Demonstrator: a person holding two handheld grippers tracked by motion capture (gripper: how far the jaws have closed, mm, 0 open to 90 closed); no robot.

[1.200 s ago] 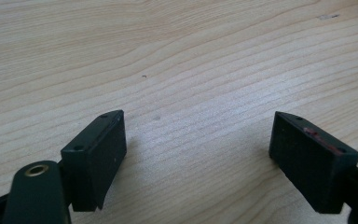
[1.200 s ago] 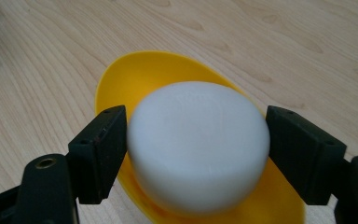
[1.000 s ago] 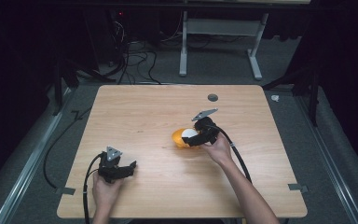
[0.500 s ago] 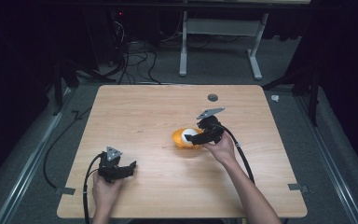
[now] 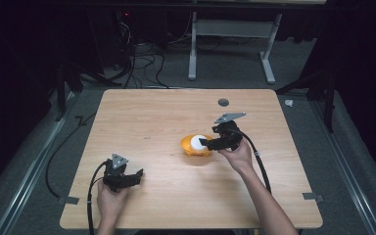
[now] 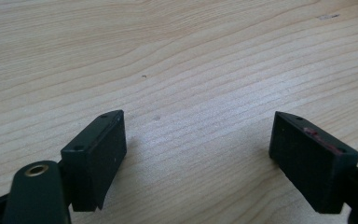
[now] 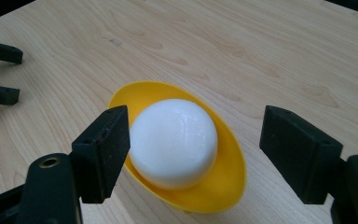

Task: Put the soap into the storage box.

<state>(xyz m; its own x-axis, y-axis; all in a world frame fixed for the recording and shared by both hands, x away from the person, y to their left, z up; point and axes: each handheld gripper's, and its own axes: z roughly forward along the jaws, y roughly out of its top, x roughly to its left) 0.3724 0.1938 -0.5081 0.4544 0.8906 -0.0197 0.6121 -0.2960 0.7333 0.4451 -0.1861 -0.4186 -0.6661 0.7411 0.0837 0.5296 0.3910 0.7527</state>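
Note:
A white dome-shaped piece [image 7: 175,140] sits in a shallow yellow dish [image 7: 228,186] on the wooden table. From above, the dish [image 5: 188,147] and the dome [image 5: 198,142] lie near the table's middle. My right gripper [image 7: 198,121] is open, its jaws set wide apart. The dome lies just ahead between them, close to the left jaw; I cannot tell if they touch. From above, the right gripper [image 5: 206,142] is at the dish's right side. My left gripper [image 6: 198,126] is open over bare wood, near the front left [image 5: 136,176].
The wooden table [image 5: 152,122] has a small dark round hole [image 5: 223,102] near its far edge. The left gripper [image 7: 2,72] shows far off in the right gripper view. Cables trail from both grippers toward the front edge. Dark floor and a desk frame lie beyond the table.
My right gripper has shifted slightly to the right, away from the dish. The left gripper, the dish and the dome have stayed put.

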